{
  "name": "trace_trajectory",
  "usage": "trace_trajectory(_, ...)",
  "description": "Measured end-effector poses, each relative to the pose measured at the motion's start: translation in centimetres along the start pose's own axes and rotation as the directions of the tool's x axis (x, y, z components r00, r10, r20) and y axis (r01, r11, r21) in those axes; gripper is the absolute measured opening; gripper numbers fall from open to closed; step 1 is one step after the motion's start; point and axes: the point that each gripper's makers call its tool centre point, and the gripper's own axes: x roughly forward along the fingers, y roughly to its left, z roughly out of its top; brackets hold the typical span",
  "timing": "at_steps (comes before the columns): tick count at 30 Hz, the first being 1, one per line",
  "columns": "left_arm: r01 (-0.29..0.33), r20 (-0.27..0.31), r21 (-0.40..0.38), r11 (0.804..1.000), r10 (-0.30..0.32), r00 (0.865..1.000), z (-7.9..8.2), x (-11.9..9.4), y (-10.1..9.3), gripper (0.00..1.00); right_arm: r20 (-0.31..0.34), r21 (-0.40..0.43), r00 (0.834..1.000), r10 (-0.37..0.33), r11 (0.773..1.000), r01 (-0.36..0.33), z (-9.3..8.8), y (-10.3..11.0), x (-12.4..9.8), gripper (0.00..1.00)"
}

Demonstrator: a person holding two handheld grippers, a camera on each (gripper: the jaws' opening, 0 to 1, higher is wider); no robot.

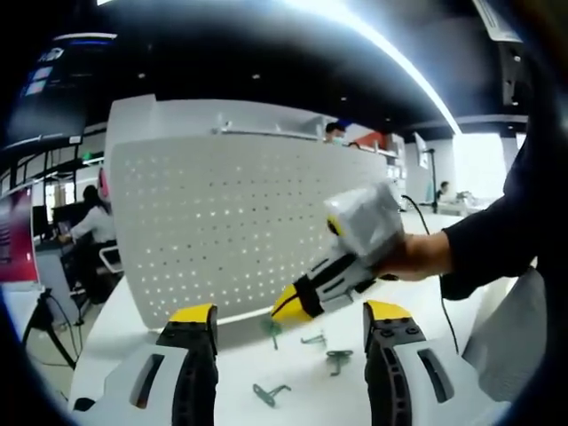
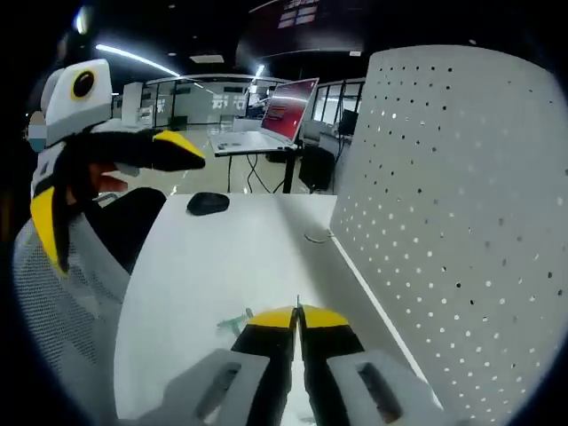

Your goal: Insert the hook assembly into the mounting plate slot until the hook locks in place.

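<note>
Left gripper (image 1: 290,324) fingers stood released above hooks (image 1: 302,364) on the desk (image 1: 240,373), lower centre; right gripper (image 2: 297,316) fingers were clenched beside the pegboard (image 2: 461,231); no writing was legible.

A white perforated mounting plate (image 1: 226,222) stood upright on the white table (image 1: 293,373). Several small greenish metal hooks (image 1: 269,391) lay loose before it, apparently none inserted.

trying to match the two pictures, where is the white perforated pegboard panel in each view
Left gripper view: the white perforated pegboard panel stands upright, centre-left, behind the small metal hooks on the white table.
Right gripper view: the panel covers the right half, seen edge-on along the table.
Shared landmark: the white table.
</note>
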Motion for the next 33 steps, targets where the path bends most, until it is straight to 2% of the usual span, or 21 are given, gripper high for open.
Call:
trace_trajectory(8, -0.023, -0.001, 0.009, 1.0, 0.023, 1.0, 0.1, -0.2, 0.5, 0.58, 0.086, 0.078, 0.996, 0.007, 0.997, -0.014, 2.8, 1.1, -2.0, 0.0)
trace_trajectory(16, -0.043, 0.02, 0.031, 0.999, 0.043, 0.999, 0.5, -0.5, 0.8, 0.46, 0.168, 0.134, 0.985, 0.027, 0.99, -0.049, 5.7, 2.6, -3.9, 0.0)
trace_trajectory(25, -0.062, 0.039, 0.093, 0.994, 0.058, 0.998, 1.0, -0.9, 1.0, 0.28, 0.211, 0.164, 0.976, 0.044, 0.983, -0.08, 7.4, 4.4, -4.8, 0.0)
trace_trajectory(33, -0.057, 0.053, 0.122, 0.991, 0.051, 0.997, 1.2, -1.1, 0.9, 0.2, 0.242, 0.195, 0.968, 0.065, 0.974, -0.114, 8.4, 5.8, -5.1, 0.0)
